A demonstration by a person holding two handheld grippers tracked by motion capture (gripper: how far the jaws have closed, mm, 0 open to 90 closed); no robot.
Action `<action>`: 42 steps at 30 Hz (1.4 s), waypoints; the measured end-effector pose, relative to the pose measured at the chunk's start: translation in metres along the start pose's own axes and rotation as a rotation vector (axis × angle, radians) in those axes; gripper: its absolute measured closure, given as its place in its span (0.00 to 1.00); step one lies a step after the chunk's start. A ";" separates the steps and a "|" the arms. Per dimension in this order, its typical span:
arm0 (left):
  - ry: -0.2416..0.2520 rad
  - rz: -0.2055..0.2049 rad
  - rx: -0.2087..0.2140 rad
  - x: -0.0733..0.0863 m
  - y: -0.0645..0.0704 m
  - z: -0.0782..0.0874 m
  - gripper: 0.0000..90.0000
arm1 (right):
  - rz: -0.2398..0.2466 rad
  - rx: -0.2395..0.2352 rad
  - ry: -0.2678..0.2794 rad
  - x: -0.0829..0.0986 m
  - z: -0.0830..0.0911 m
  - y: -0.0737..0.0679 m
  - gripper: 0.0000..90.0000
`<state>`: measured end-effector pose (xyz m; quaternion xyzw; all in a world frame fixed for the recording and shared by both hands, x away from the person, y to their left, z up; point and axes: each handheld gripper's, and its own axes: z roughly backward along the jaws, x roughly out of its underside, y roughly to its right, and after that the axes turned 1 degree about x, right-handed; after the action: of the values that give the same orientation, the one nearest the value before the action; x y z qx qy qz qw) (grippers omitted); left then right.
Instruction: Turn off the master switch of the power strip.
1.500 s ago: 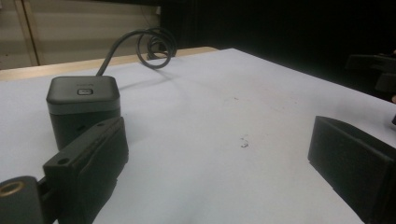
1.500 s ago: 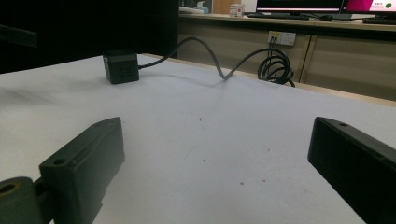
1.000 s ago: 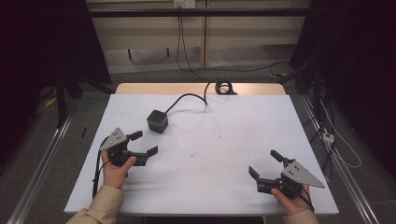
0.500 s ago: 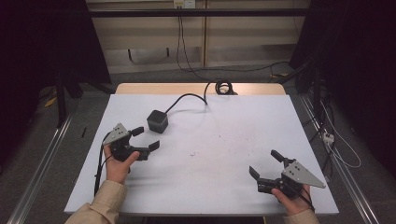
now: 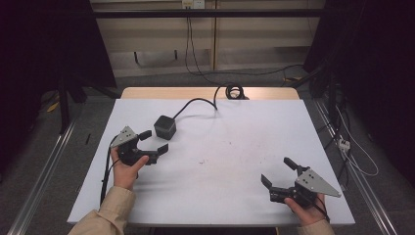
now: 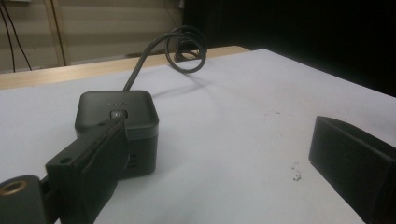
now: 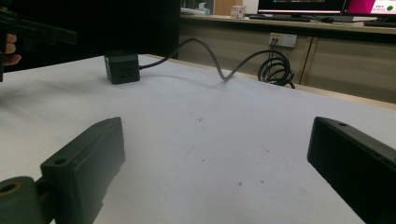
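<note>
A white table (image 5: 230,161) is seen from the high view, with a strip of bare wood along its far edge. Faint dark specks are scattered over the middle of its surface.

A dark cable (image 5: 198,101) is run from a coil (image 5: 234,91) at the far edge of the table, arching over the surface to a black cube-shaped power socket (image 5: 165,127) that is set on the left half of the table. In the left gripper view a small button is seen on the flat top face of the cube, and the cable is seen leaving its far side.

The left gripper (image 5: 153,141) is held in a hand (image 5: 126,169) just beside the cube, on its near side. Its jaws are spread wide and nothing is gripped between them. In the left gripper view one jaw is seen close against the near face of the cube; whether it is touched cannot be told. The other jaw is kept well apart from the cube.

The right gripper (image 5: 277,172) is held low over the near right part of the table, well apart from the cube. Its jaws are likewise spread wide, with bare table between them.
</note>
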<state>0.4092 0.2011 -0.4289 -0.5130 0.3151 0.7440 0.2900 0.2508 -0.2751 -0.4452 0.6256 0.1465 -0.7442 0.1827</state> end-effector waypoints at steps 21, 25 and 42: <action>0.000 -0.003 -0.008 -0.007 -0.002 -0.012 0.06 | 0.005 -0.001 -0.003 0.000 0.001 0.001 0.05; 0.003 -0.001 -0.010 -0.010 -0.002 -0.015 0.06 | 0.004 0.000 -0.001 0.000 0.001 0.002 0.05; 0.003 0.010 -0.029 -0.010 -0.008 -0.023 0.07 | 0.005 -0.002 -0.004 0.000 0.001 0.002 0.05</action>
<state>0.4322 0.1874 -0.4271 -0.5168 0.3075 0.7490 0.2782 0.2509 -0.2774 -0.4454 0.6242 0.1452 -0.7449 0.1853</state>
